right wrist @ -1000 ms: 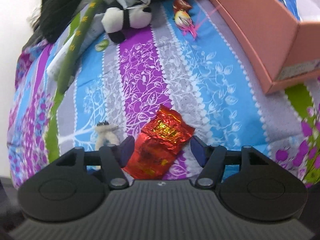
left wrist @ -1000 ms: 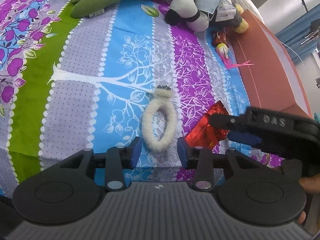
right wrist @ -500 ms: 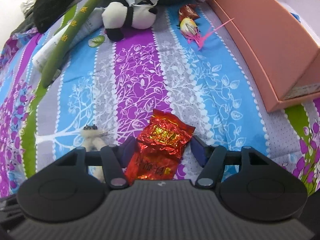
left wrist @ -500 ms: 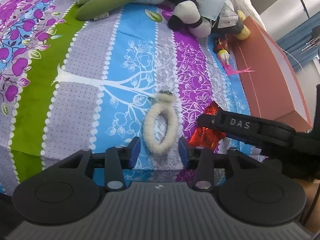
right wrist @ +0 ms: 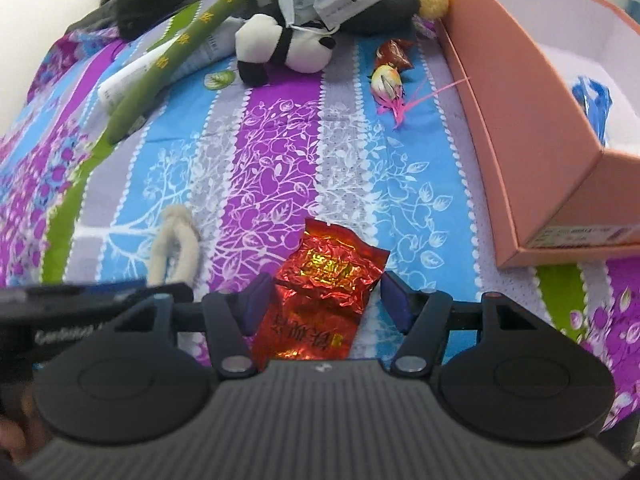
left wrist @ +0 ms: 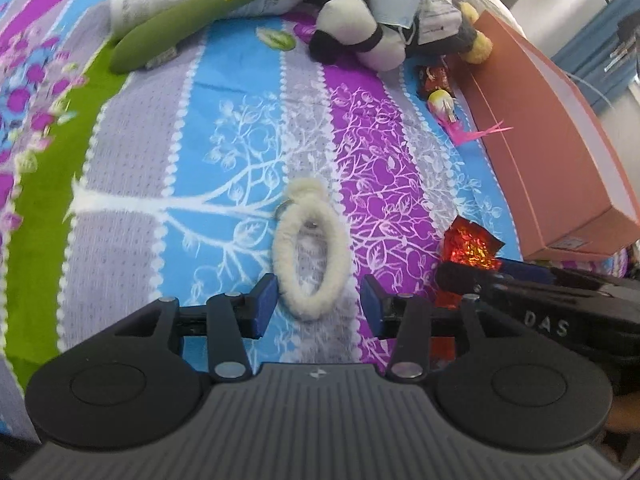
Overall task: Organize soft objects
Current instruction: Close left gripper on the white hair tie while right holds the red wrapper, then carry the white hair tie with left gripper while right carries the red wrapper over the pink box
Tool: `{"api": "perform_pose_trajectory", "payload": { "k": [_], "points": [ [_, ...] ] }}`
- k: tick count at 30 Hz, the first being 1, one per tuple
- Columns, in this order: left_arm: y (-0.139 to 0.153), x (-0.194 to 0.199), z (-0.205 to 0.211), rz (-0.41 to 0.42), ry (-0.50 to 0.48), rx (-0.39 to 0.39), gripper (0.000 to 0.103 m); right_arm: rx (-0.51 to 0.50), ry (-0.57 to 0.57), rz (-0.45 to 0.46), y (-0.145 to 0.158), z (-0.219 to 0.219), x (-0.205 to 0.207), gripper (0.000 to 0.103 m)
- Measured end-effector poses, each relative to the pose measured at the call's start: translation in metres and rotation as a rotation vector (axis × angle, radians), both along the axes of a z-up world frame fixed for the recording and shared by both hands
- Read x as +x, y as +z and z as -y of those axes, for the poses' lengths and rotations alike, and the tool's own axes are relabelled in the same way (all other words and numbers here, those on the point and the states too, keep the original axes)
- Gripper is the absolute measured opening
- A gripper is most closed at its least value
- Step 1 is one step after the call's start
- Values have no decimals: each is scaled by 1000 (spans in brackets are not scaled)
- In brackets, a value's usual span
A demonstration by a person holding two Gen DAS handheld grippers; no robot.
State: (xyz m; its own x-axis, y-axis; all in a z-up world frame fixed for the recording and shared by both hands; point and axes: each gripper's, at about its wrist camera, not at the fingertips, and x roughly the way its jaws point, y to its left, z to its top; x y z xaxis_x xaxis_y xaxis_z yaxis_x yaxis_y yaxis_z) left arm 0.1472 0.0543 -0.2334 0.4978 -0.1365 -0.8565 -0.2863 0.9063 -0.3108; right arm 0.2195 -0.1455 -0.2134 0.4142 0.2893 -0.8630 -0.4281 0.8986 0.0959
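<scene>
Grippers both spread: left gripper [left wrist: 316, 306] straddles loop [left wrist: 309, 248], right gripper [right wrist: 326, 302] straddles packet [right wrist: 324, 292], frame ctr-bottom. Lower fully, then close w/ pads square.

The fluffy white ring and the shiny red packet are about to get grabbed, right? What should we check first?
1. Left gripper jaws open: ok.
2. Fluffy white ring lined up between them: ok, near end only.
3. Right gripper jaws open: ok.
4. Red foil packet between them: ok.
5. Grippers clear of each other: cannot tell, they sit very close.
6. Pink box open to receive things: ok.
</scene>
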Motion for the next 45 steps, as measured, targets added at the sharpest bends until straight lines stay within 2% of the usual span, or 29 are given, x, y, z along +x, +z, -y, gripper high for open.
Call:
{"api": "perform_pose_trajectory", "payload": {
  "k": [1,3,5,7,10,14,17,21,24,26,35,45],
  "points": [
    [-1,2,1,3,0,9,51,-3,7,-3,-1,1,0,49],
    [-2,4,3,7,-3,21,49,2,15,-11,-4,2,1,50],
    [-4,6,3,9,1,41,40,9,18,-10,-5,3,1,51],
    [-4,7,3,13,11,58,24,8,28,1,-6,2,0,51],
    [-6,7,-1,18,33,51,17,10,26,2,-7,1,-1,52],
    [-2,3,0,32,41,57,15,18,-3,8,-7,-1,-1,57],
    [1,-2,-1,44,52,44,15,18,-17,-13,-12,-5,-2,70],
    [8,-8,-3,62,70,28,15,-38,17,70,-19,-17,-9,70],
    [16,-11,-3,82,82,17,15,-72,43,109,-17,-20,-11,61],
    [22,-12,-4,96,89,16,15,-63,49,108,-11,-18,-11,60],
    [53,-16,-7,153,107,-26,14,27,41,130,32,-3,-7,60],
    [111,-8,0,264,56,-21,15,112,83,193,94,6,-4,60]
  ]
}}
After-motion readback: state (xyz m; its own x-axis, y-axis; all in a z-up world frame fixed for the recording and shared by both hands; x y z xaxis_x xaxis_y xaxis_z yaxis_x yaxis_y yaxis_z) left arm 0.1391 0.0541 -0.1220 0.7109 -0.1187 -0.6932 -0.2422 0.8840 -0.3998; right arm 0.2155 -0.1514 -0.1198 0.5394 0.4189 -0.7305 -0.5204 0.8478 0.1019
